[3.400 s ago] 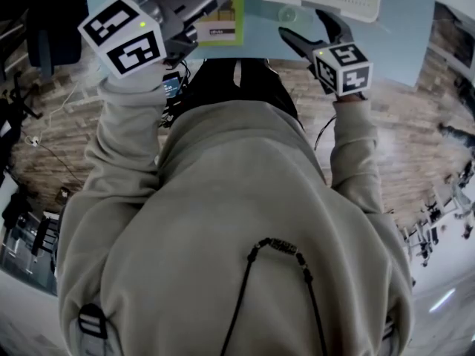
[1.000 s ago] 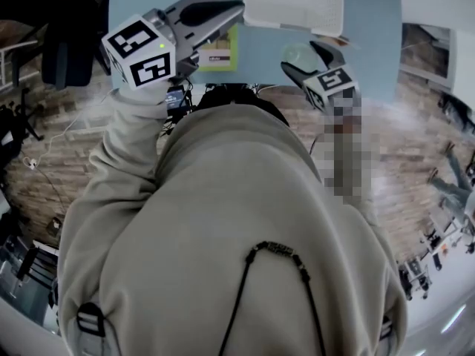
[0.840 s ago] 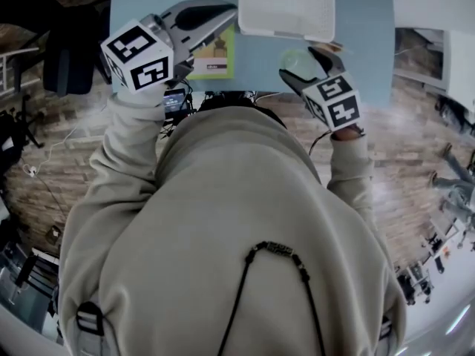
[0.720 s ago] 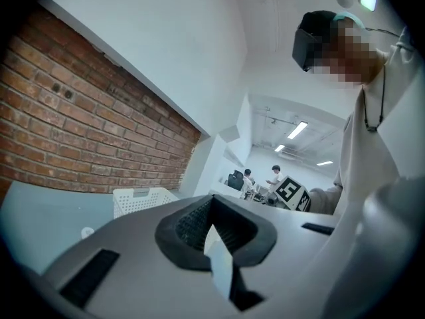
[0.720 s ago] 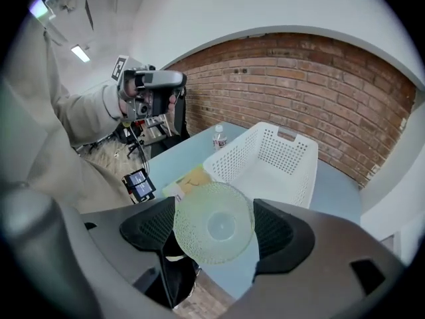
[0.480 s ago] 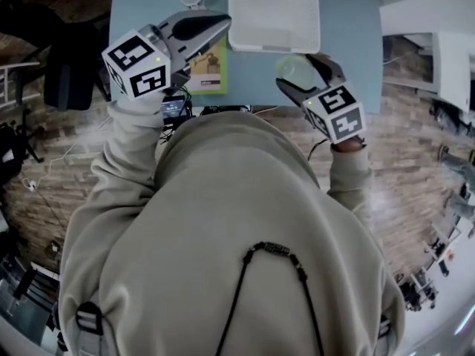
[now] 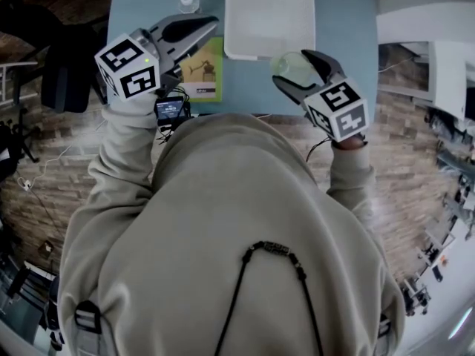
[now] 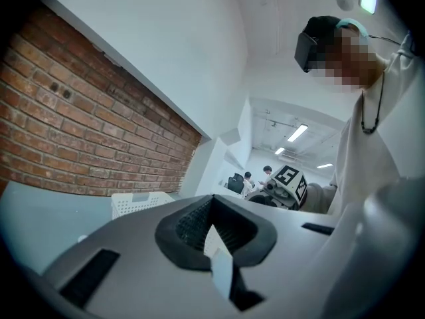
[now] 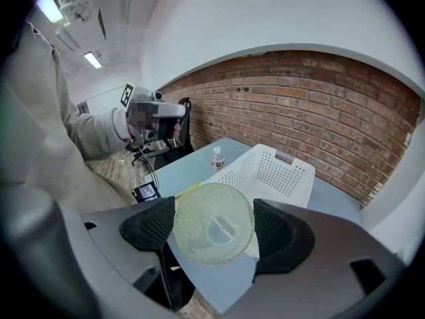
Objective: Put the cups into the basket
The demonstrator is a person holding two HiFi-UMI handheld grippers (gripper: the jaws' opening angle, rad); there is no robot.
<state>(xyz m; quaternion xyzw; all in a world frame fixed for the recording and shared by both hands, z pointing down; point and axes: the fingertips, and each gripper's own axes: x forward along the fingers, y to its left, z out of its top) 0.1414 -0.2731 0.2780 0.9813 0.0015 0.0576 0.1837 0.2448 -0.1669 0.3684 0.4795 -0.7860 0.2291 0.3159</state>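
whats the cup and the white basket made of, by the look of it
Cup: seemingly clear plastic or glass, yellow-green tint, glossy; the table shows through it and its wall is finely dimpled.
Basket: probably moulded white plastic, matte; regular rows of small holes pierce its walls.

The right gripper (image 7: 295, 67) now holds the cup (image 7: 289, 63).

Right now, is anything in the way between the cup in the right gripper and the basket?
Nothing visible. The right gripper holds the cup just short of the basket's near wall, with only bare table between. The bottle and the yellow-green booklet sit off to the left, clear of that path.
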